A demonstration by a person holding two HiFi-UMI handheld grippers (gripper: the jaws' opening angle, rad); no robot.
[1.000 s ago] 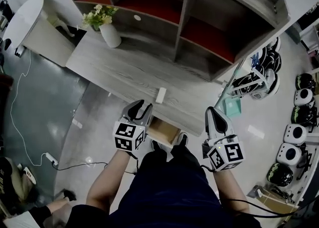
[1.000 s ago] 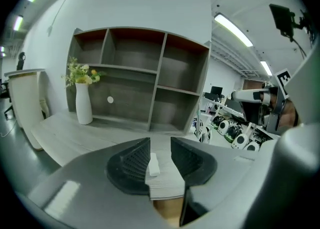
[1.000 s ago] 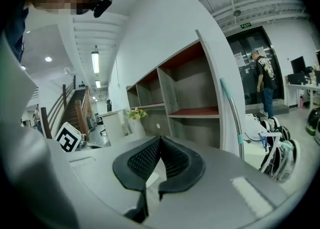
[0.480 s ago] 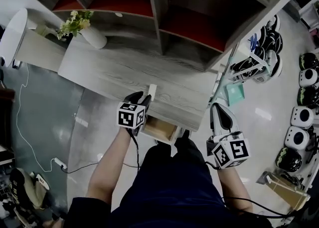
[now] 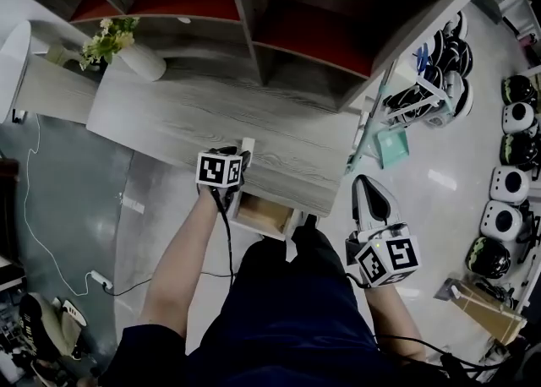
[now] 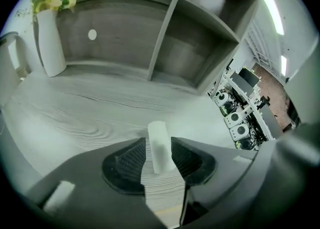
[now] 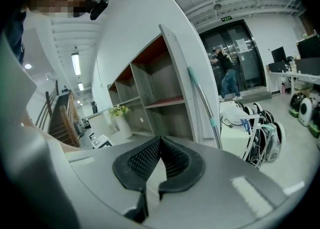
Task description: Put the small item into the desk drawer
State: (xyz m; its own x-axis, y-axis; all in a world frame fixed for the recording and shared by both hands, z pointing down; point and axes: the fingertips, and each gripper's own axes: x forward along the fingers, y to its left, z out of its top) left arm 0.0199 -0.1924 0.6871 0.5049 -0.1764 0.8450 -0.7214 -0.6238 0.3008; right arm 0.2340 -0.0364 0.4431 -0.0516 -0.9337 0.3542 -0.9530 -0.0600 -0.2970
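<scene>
While the right tongs (image 7: 160, 143) idle closed and empty at lower right, the left tongs (image 6: 159, 147), open, straddle the small item (image 6: 158, 132) at the worktop (image 5: 169, 119) edge above the open drawer (image 5: 264, 218), poised to pinch.

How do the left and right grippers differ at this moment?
The left gripper's jaws stand apart; the right gripper's are shut. The left has the white item between its pads, lying on the desk; the right holds nothing. The left sits at the desk edge; the right hangs beside the desk, over the floor. Both have black ribbed pads and a marker cube.
</scene>
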